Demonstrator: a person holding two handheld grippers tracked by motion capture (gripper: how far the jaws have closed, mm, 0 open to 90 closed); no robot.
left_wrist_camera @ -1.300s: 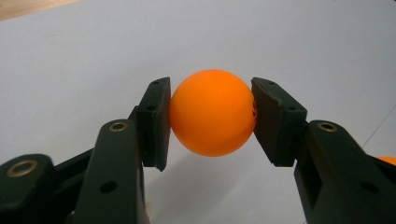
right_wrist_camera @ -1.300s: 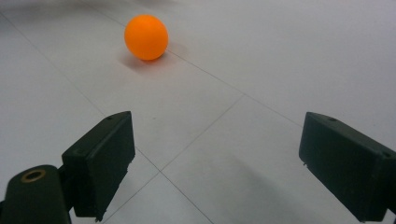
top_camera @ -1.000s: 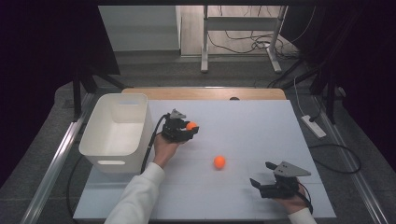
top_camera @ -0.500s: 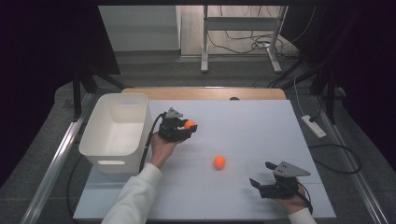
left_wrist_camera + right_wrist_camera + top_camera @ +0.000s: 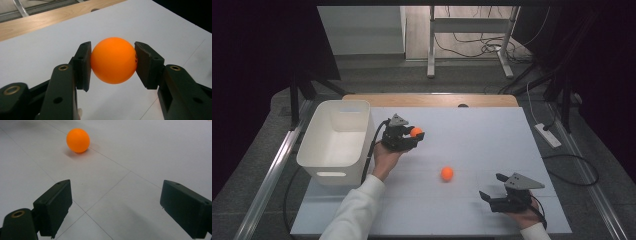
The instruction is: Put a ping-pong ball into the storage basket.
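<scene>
High view: the left gripper [image 5: 412, 137] clamps an orange ball [image 5: 416, 132] between its jaws, raised above the white table [image 5: 492, 135], just at 3 o'clock of the white bin [image 5: 334, 142]. In the left gripper view both pads press the ball's [image 5: 113, 60] sides. A second ball [image 5: 447, 173] lies on the table at 5 o'clock of the first. The right gripper [image 5: 493, 192], at 4 o'clock of the second ball, rests with jaws wide apart and empty; in its own view that ball [image 5: 78, 140] lies at 11 o'clock, well ahead.

Smooth matt plastic ball [image 5: 113, 60]; matt white table [image 5: 492, 140] with a wooden edge.
</scene>
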